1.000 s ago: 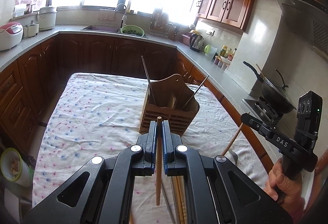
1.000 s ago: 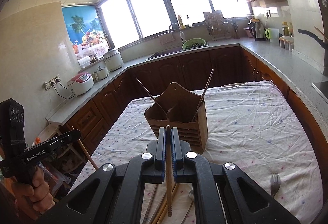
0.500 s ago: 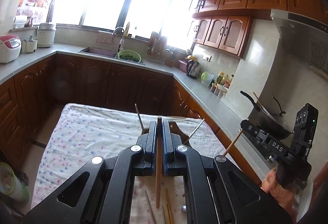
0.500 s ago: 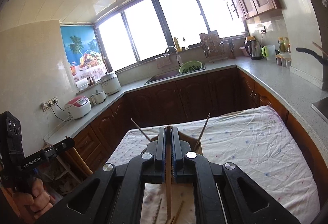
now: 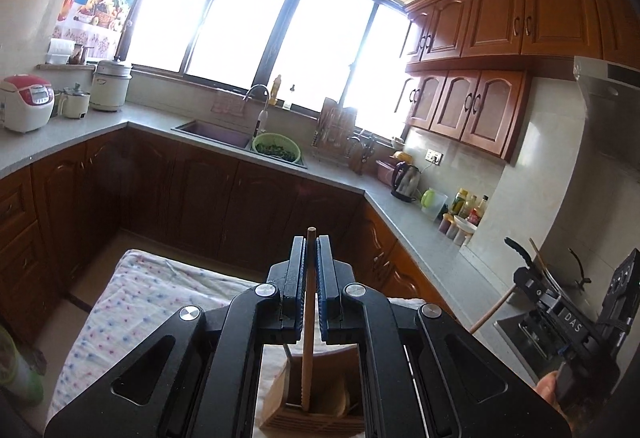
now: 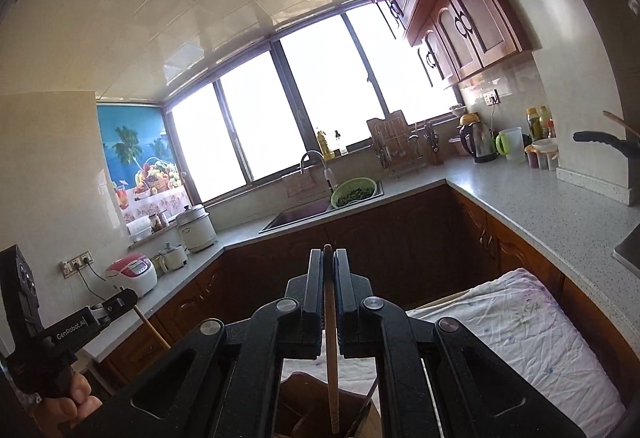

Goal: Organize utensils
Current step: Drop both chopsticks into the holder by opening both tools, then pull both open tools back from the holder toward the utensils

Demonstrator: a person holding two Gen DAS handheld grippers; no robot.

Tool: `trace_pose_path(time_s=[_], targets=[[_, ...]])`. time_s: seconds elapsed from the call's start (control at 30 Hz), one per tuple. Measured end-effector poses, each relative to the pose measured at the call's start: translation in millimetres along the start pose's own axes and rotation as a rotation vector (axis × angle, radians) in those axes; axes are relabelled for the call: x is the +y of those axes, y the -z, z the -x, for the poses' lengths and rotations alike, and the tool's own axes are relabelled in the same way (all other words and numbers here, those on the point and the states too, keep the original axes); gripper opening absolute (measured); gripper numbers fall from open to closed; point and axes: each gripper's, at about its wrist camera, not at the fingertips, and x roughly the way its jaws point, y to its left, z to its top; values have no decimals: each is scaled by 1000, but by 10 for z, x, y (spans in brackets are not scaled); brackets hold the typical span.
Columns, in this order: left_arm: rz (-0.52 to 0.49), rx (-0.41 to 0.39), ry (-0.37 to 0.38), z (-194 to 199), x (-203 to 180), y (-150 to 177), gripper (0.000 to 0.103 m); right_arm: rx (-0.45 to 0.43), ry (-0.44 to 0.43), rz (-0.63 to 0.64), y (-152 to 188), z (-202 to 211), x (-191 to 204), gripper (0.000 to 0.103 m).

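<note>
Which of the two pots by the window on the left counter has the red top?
The rice cooker at the far left end of the counter: white body, red lid panel. The taller pot nearer the window is plain pale metal, no red.

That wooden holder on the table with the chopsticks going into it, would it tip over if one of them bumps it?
Probably not easily. The wooden holder looks broad at its slatted base. Still, it seems light, and the cloth under it is wrinkled, so a sideways knock from the chopstick held in the left gripper might slide or rock it.
</note>
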Motion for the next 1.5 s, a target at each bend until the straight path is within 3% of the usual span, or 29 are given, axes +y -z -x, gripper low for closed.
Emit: trace_pose_path(time_s=[0.2,0.4,0.87,0.9,0.97,1.0,1.03,1.07,1.13,1.2,1.27,1.3,1.5], targets=[[45,26,-39,-310,171,325,4,46,29,-24,398,-228,-195,5],[86,75,-32,-504,302,612,4,69,37,-76,696,-319,-326,5],[51,146,-24,-623,239,692,5,154,41,-105,774,-483,-383,8],[47,150,-23,-615,228,683,8,162,40,-105,775,-493,-381,10],[40,157,-28,-596,224,671,29,173,44,-95,769,-492,-364,12],[39,151,-32,-564,228,666,50,175,44,-95,761,-478,-359,15],[39,140,-38,-521,231,662,62,171,39,-98,753,-454,-354,25],[37,131,-45,-475,235,658,65,163,35,-101,738,-418,-354,45],[33,137,-56,-406,251,656,81,138,31,-106,701,-335,-354,62],[37,141,-64,-325,294,669,84,121,36,-107,663,-252,-357,67],[36,157,-77,-241,331,696,89,114,38,-120,644,-173,-375,83],[33,168,-88,-199,347,719,93,112,33,-128,639,-135,-390,85],[-9,238,-145,95,396,937,95,132,25,-134,688,93,-402,93]])
